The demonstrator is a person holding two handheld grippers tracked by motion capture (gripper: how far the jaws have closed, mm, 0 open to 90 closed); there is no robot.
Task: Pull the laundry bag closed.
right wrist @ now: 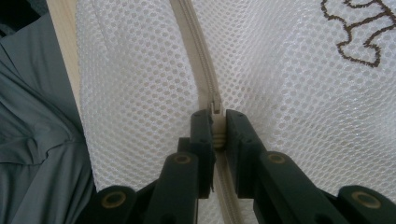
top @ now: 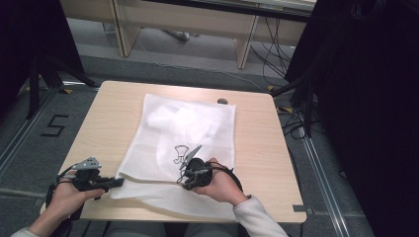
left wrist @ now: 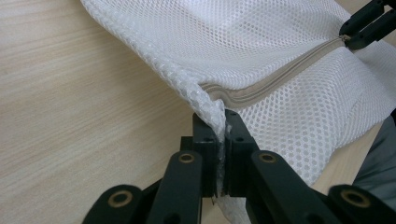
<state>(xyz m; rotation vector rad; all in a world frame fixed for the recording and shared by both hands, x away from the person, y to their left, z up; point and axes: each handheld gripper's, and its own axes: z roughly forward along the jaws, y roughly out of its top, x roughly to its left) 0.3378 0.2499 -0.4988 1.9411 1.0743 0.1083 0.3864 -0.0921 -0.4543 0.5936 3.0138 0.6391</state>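
Note:
A white mesh laundry bag (top: 183,133) lies flat on the wooden table (top: 257,148), its front edge folded over and hanging at the near side. A beige zipper (left wrist: 271,86) runs along that fold. My left gripper (top: 118,181) is shut on the bag's mesh corner (left wrist: 212,109) at the zipper's end, and its jaws (left wrist: 222,135) pinch the fabric. My right gripper (top: 187,185) sits further along the fold, shut on the zipper pull (right wrist: 217,133). The zipper (right wrist: 198,51) runs away from its jaws. A brown embroidered figure (right wrist: 359,32) marks the bag.
Something white and bunched (top: 183,121) lies inside the bag's far half. A small dark object (top: 222,101) sits at the table's back edge. The person's grey trousers (right wrist: 37,140) are below the near table edge (right wrist: 63,46). Black curtains and cables (top: 296,118) flank the table.

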